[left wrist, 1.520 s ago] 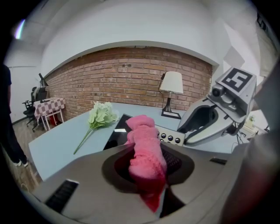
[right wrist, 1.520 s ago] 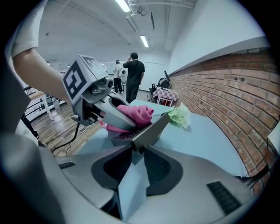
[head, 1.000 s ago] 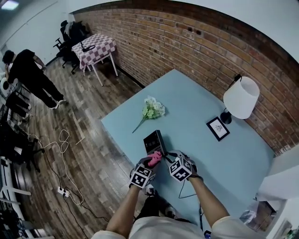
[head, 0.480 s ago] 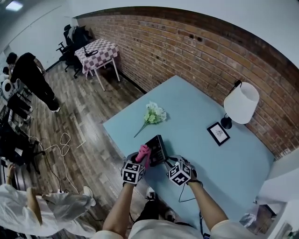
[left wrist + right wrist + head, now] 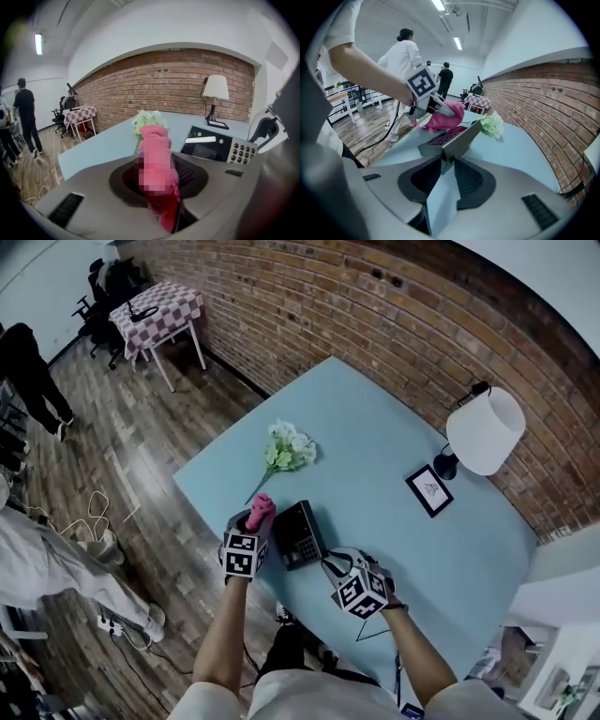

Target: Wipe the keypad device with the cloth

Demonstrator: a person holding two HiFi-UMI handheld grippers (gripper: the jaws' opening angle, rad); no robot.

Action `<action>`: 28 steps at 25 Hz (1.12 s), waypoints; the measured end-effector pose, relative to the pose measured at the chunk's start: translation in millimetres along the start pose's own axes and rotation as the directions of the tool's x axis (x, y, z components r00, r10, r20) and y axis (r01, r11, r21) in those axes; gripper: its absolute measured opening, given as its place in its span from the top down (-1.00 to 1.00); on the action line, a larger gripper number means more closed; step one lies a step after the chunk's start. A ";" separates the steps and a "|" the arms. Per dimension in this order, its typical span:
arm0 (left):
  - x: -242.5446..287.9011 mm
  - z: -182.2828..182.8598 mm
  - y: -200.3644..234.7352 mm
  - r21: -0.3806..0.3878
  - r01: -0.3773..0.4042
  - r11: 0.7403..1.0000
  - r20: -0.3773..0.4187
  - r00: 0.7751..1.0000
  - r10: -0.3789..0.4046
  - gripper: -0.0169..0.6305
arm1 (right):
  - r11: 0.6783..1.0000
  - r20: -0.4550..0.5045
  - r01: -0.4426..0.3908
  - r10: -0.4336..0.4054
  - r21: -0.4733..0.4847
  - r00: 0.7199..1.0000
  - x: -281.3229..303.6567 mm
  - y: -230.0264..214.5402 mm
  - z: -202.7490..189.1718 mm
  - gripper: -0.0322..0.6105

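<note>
The black keypad device (image 5: pixel 298 533) lies near the front left corner of the blue table (image 5: pixel 394 427). My left gripper (image 5: pixel 254 521) is shut on a pink cloth (image 5: pixel 261 510), which it holds just off the device's left side, close to its far corner. In the left gripper view the cloth (image 5: pixel 157 159) stands up between the jaws, with the device (image 5: pixel 211 147) to its right. My right gripper (image 5: pixel 328 564) is at the device's near right end. In the right gripper view the jaws close on the device's (image 5: pixel 450 138) near corner, with the cloth (image 5: pixel 443 118) behind it.
White flowers (image 5: pixel 289 452) lie just beyond the cloth. A lamp (image 5: pixel 485 432) and a small picture frame (image 5: pixel 430 490) stand at the back right by the brick wall. A person (image 5: pixel 37 559) stands left of the table; cables (image 5: pixel 94 512) lie on the wooden floor.
My left gripper has carried the pink cloth leftward, from over the device to beside its left edge. The right gripper stays at the device's near end. The head view has shifted.
</note>
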State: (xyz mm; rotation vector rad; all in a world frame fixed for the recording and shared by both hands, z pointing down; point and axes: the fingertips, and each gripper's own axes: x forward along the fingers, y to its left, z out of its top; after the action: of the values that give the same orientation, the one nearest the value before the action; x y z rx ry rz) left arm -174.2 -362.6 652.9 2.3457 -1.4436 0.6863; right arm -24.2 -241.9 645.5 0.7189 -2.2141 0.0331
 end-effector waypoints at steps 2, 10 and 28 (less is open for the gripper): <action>13.4 -4.3 -2.0 0.022 0.023 0.999 -0.005 1.000 -0.023 0.53 | 1.000 -0.007 -0.005 0.005 0.005 1.000 -0.1 -0.2 -1.8 0.53; 24.1 -21.2 -25.6 -0.052 0.123 0.991 0.016 0.992 -0.122 0.54 | 0.998 0.005 -0.047 0.047 0.036 0.999 1.3 -1.6 -2.5 0.51; -41.9 -59.1 -107.6 -0.256 0.234 0.938 0.115 0.971 -0.211 0.55 | 0.998 -0.009 -0.050 0.051 0.030 0.999 3.3 -2.4 -1.0 0.48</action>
State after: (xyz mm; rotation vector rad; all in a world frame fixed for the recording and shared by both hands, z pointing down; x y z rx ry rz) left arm -108.1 -254.1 679.2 2.2974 -1.1913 0.3112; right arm -24.1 -245.2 648.0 0.6772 -2.2266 0.0944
